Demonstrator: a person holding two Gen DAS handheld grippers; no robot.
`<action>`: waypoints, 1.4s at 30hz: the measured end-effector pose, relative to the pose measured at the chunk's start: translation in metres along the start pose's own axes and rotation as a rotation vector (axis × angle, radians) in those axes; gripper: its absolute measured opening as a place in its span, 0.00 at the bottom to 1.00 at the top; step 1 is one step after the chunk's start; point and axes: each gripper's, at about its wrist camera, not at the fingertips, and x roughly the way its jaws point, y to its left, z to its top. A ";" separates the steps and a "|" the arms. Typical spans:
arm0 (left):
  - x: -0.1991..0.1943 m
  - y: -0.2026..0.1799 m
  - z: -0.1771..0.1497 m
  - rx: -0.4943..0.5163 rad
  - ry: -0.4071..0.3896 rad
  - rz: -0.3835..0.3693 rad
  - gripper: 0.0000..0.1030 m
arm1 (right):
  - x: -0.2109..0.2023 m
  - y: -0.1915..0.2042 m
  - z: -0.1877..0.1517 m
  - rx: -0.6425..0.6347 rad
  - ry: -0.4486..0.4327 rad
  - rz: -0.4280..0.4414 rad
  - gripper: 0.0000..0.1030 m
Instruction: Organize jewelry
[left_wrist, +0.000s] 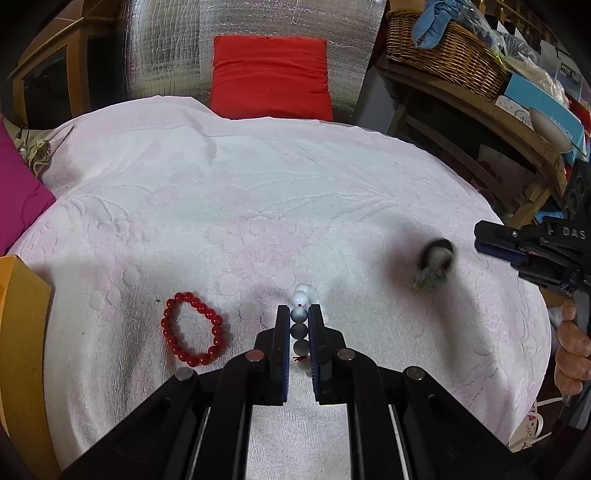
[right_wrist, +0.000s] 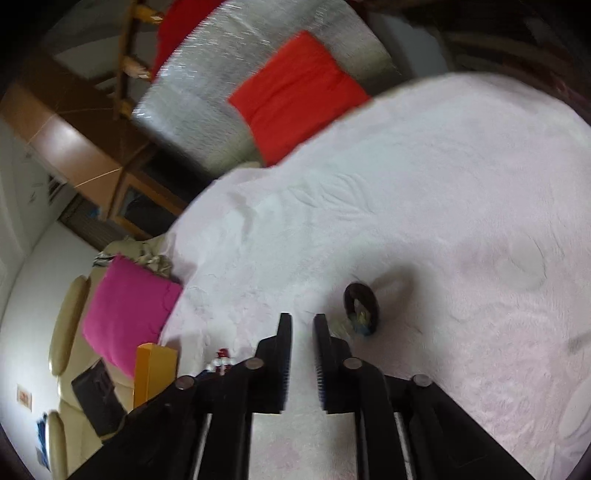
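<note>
A white bead bracelet (left_wrist: 301, 295) lies on the pale pink towel (left_wrist: 236, 206), and my left gripper (left_wrist: 299, 312) is shut on its beads. A red bead bracelet (left_wrist: 194, 328) lies flat to its left. A dark ring-shaped bangle with a greenish piece (left_wrist: 436, 264) is blurred, to the right on the towel. My right gripper (left_wrist: 484, 240) is beside it at the right edge, empty. In the right wrist view the right gripper (right_wrist: 302, 319) stands open over the towel (right_wrist: 424, 206), with the dark bangle (right_wrist: 361, 308) just right of its fingertips.
A yellow box (left_wrist: 22, 354) stands at the left edge of the towel; it also shows in the right wrist view (right_wrist: 155, 369). A magenta cushion (left_wrist: 18, 192) is at the left, a red cushion (left_wrist: 271, 77) behind. A wicker basket (left_wrist: 443, 51) sits on a wooden shelf at the right.
</note>
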 end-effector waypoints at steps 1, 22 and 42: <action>0.000 0.001 0.000 -0.001 -0.002 0.000 0.09 | -0.003 -0.004 0.000 0.010 -0.021 -0.015 0.39; 0.004 -0.049 0.021 0.031 -0.115 -0.191 0.09 | 0.038 -0.056 0.008 -0.051 0.065 -0.264 0.11; 0.103 -0.133 0.025 0.165 0.062 -0.065 0.09 | 0.014 -0.099 0.013 0.101 -0.006 -0.231 0.08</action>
